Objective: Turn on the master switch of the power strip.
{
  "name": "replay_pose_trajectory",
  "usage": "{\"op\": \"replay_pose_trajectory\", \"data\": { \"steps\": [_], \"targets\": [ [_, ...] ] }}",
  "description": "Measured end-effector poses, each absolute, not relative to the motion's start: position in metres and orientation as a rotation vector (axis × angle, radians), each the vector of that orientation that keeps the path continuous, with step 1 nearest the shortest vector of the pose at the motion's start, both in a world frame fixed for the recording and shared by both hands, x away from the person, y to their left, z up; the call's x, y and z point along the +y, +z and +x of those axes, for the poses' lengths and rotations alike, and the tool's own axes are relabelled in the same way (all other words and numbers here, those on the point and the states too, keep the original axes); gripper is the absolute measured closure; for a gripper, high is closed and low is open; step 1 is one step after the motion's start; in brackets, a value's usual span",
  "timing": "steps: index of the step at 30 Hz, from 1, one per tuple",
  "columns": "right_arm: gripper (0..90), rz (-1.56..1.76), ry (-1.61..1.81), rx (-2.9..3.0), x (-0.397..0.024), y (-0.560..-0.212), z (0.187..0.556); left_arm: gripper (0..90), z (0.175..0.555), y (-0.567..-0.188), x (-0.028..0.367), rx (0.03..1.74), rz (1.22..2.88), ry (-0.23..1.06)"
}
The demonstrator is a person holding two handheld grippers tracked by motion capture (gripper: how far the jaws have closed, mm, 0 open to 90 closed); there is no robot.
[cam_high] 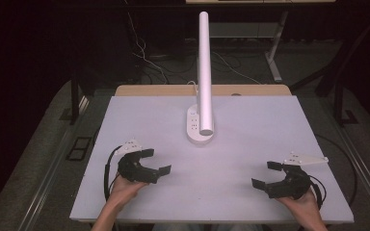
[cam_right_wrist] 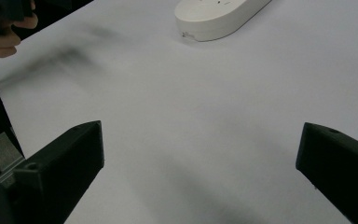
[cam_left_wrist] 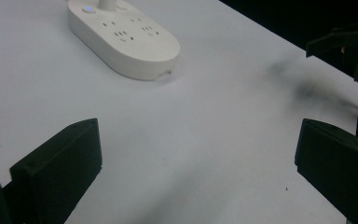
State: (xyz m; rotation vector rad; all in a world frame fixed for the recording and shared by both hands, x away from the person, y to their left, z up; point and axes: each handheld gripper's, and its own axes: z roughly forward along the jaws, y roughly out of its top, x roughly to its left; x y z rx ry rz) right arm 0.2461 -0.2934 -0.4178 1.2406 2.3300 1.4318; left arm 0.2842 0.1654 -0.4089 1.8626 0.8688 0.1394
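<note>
Jaws: I hold left gripper (cam_high: 152, 161) and right gripper (cam_high: 266, 175) spread wide, empty
Object: power strip (cam_high: 200, 126) mid-table (cam_high: 139, 120), beneath white post (cam_high: 204, 67)
Handling: I judge it rigid, smooth, light; grip across narrow sides

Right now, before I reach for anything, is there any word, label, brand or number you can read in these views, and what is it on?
No readable text anywhere.
Power strip: socket holes and one small lit button, but no word or brand legible.
White tube standing on the strip: plain, no marking.
White table: blank.
Left tongs and right tongs: black, no lettering legible.
</note>
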Motion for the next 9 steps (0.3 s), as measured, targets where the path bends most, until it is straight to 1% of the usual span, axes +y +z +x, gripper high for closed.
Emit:
{"op": "replay_pose_trajectory", "data": {
  "steps": [9],
  "targets": [
    [0.3, 1.233, 1.423, 2.345, -0.292, -0.418, 0.246, 0.0, 0.275, -0.421, 0.161, 0.860, 1.869, 0.121]
  ]
}}
